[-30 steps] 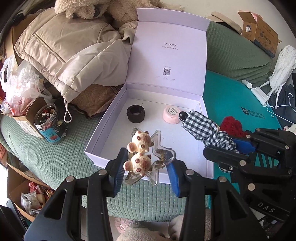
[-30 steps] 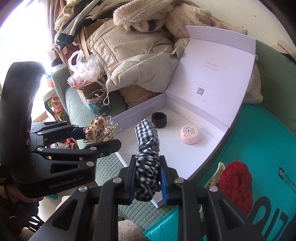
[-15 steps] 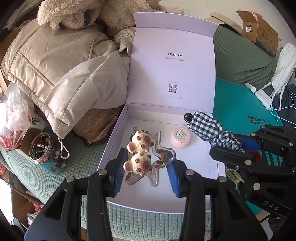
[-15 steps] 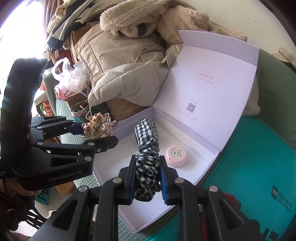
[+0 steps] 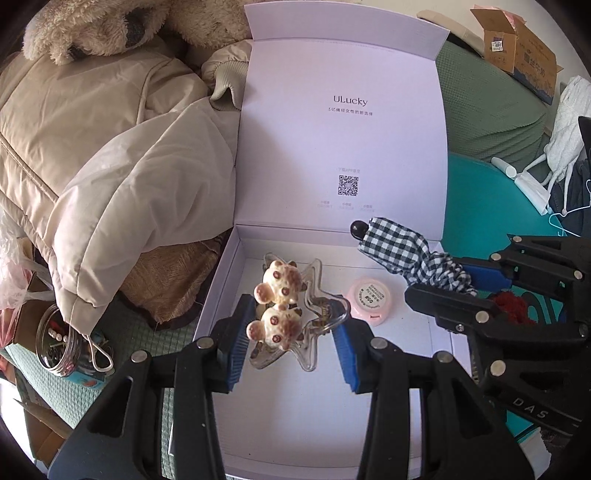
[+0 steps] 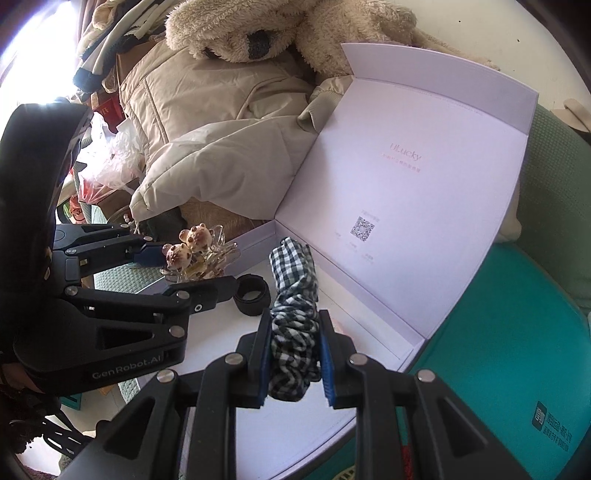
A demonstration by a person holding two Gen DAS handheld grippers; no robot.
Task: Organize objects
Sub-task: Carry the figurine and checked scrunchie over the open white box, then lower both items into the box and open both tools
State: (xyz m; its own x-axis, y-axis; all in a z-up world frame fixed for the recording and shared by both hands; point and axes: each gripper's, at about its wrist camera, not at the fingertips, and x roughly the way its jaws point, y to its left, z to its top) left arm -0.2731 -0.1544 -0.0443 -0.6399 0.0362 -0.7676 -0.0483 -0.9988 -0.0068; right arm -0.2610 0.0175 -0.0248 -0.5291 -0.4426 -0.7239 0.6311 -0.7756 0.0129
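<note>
**Both grippers loaded above the open white box**

At far left a glass jar (image 5: pixel 61 345) of small bits stands on the green quilted cover (image 5: pixel 144 332) beside a crinkled plastic bag (image 6: pixel 110 162). A beige padded jacket (image 5: pixel 110 155) is heaped next to it, spilling against the left wall of the white box (image 5: pixel 221 280), with a plush toy (image 6: pixel 251 33) lying on top of the heap.

The left gripper (image 5: pixel 291 343) hangs over the box's near left part, its jaws grasping a clear star-shaped hair clip (image 5: pixel 295 325) topped by two little bears. Under and beyond it, on the box floor, lies a black band (image 6: pixel 252 293); a pink round case (image 5: pixel 371 299) sits further right. The box lid (image 5: pixel 343 140) stands upright behind, printed with "ULucky" and a QR code.

The right gripper (image 6: pixel 293 358) has its jaws clenched on a black-and-white checked fabric bundle (image 6: pixel 293 295), held above the box's right side, its black knobbed end pointing toward the lid. A red fuzzy thing (image 5: pixel 511 306) shows just behind that gripper.

Right of the box lies a teal mat (image 6: pixel 509 332) on the same green cover. A cardboard carton (image 5: pixel 521 55) sits at far right by the pale wall, with white hangers (image 5: pixel 535 177) below it.
</note>
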